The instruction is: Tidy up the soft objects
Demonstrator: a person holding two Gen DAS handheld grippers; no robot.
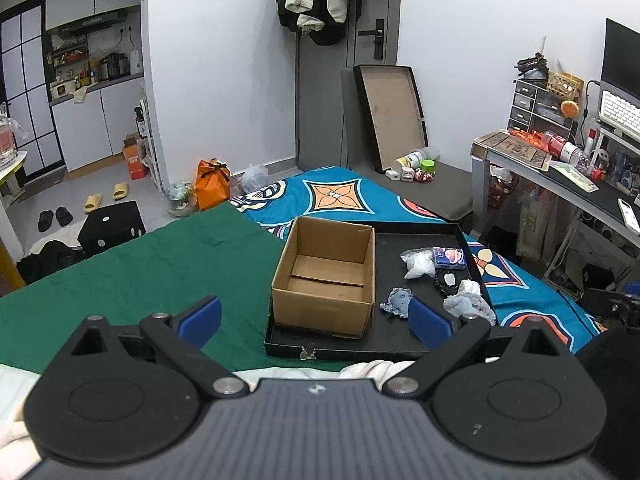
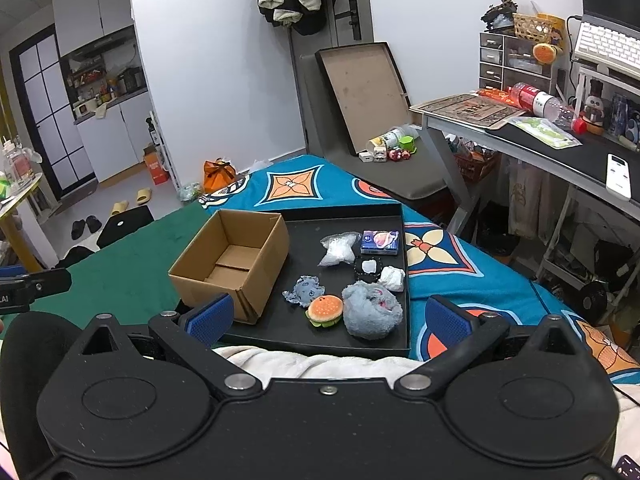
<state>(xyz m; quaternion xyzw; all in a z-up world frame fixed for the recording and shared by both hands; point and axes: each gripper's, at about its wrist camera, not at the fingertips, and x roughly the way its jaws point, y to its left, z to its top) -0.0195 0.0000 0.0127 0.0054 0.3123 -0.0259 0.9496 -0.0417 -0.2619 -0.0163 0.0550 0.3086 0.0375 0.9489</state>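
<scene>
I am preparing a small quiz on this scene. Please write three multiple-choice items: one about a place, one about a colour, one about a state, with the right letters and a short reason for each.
1. Where does the cardboard box stand?
A. on the left part of the black tray
B. on the floor
C. on the desk

2. What colour are the pads on the right gripper fingers?
A. red
B. blue
C. white

3. What is the state of the cardboard box?
A. closed with tape
B. full of toys
C. open and empty

Answers:
1 A, its base sits inside the tray rim.
2 B, both pads are blue.
3 C, its bare bottom shows; the hamburger plush lies on the tray beside it.
</scene>
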